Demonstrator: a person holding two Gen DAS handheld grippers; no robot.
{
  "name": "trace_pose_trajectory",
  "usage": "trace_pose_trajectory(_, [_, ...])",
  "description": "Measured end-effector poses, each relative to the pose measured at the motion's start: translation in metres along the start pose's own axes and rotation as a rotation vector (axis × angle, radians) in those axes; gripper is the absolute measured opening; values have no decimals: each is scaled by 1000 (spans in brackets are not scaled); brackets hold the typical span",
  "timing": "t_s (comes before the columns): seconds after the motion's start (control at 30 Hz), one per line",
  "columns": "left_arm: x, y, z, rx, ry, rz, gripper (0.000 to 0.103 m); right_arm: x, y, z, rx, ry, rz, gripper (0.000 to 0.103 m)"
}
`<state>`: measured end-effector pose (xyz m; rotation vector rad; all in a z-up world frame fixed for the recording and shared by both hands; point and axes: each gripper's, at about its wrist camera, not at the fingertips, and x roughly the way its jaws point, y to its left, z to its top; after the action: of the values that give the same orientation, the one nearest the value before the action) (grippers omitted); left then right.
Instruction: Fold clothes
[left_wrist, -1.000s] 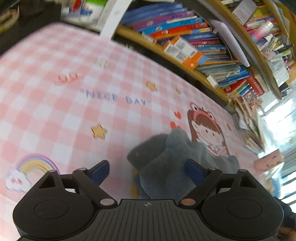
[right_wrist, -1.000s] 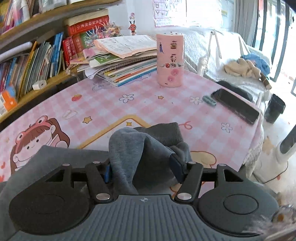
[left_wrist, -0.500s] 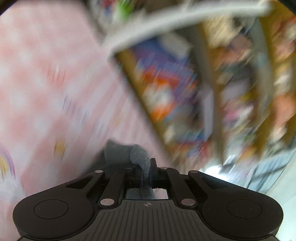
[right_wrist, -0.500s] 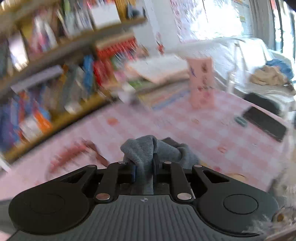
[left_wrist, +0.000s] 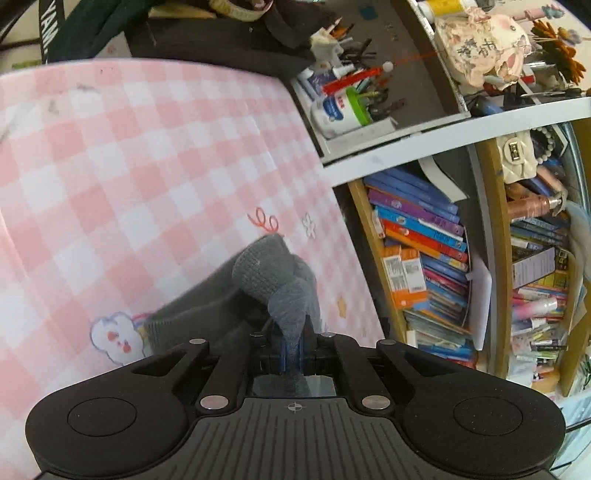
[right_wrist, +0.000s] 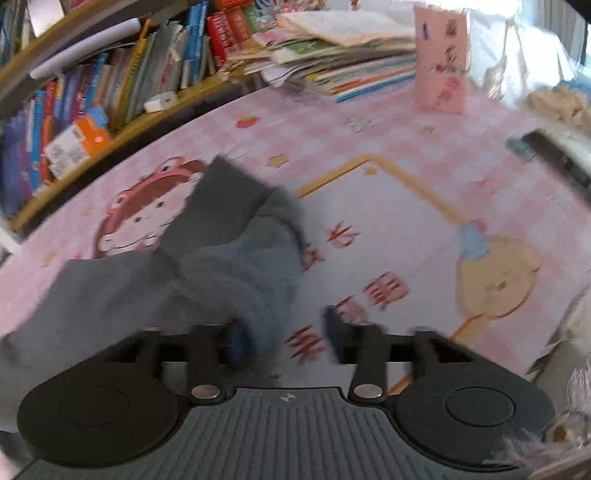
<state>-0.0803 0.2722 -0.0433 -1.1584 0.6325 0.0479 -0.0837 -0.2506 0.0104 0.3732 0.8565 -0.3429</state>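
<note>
A grey knit garment (left_wrist: 266, 273) lies on the pink checked tablecloth (left_wrist: 129, 166). In the left wrist view my left gripper (left_wrist: 291, 350) is shut on a bunched fold of it, with a ribbed cuff (left_wrist: 162, 328) trailing down to the left. In the right wrist view the same grey garment (right_wrist: 207, 258) spreads over the cloth at left and centre. My right gripper (right_wrist: 284, 339) stands open, its left finger against the fabric's edge and its right finger over bare cloth. This view is motion-blurred.
Bookshelves (left_wrist: 424, 258) packed with books run along the table's far side. A white tray of pens and bottles (left_wrist: 351, 107) sits past the table corner. A stack of books (right_wrist: 343, 62), a pink box (right_wrist: 441, 59) and a dark phone (right_wrist: 561, 158) lie at the table's far right.
My left gripper shut on the garment and swung left with it. My right gripper, shut on a fold half a second ago, has opened and the cloth has dropped onto the table.
</note>
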Motion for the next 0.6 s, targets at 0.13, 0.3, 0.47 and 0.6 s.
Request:
trace_pose_trajectory(0.13, [-1, 0, -2, 15, 1, 19, 5, -3, -7, 9, 9, -44, -25, 65])
trace_pose_trajectory(0.3, [-2, 5, 2, -11, -4, 40, 5, -5, -34, 12, 226, -59, 24, 65])
trace_pose_trajectory(0.47, [1, 6, 1, -10, 16, 50, 5, 7, -77, -3, 645, 39, 67, 65])
trace_pose_trajectory(0.6, [2, 7, 0, -9, 21, 58, 5, 1, -79, -4, 627, 16, 42, 65])
